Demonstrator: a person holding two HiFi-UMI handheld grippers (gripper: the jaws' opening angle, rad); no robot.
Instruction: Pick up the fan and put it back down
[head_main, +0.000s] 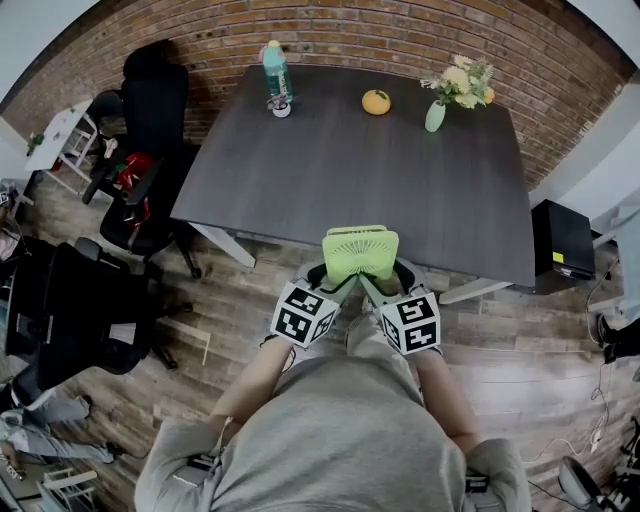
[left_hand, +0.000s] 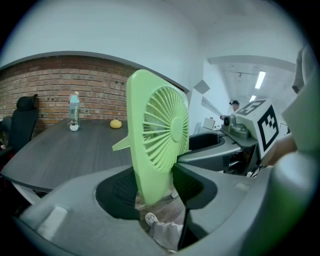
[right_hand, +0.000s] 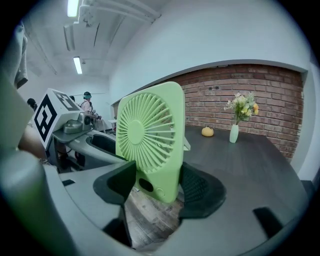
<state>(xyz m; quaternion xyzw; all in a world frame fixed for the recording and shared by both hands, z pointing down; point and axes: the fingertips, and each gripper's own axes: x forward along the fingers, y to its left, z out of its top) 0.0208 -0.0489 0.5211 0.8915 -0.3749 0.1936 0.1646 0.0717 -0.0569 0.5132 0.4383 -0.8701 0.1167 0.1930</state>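
A light green square fan (head_main: 360, 252) hangs upright in the air over the wooden floor, just short of the table's near edge. My left gripper (head_main: 336, 279) is shut on its lower left side and my right gripper (head_main: 386, 281) on its lower right side. In the left gripper view the fan (left_hand: 157, 135) stands edge-on between the black pads (left_hand: 116, 192), with my left gripper (left_hand: 155, 192) closed round its base. In the right gripper view the fan's grille (right_hand: 150, 137) faces the camera, and my right gripper (right_hand: 157, 190) clamps its bottom corner.
The dark grey table (head_main: 300, 170) carries a green bottle (head_main: 276, 70), a small white cup (head_main: 282, 108), an orange fruit (head_main: 376, 101) and a vase of flowers (head_main: 436, 115) along its far edge. Black office chairs (head_main: 150, 130) stand left; a black box (head_main: 560, 240) sits right.
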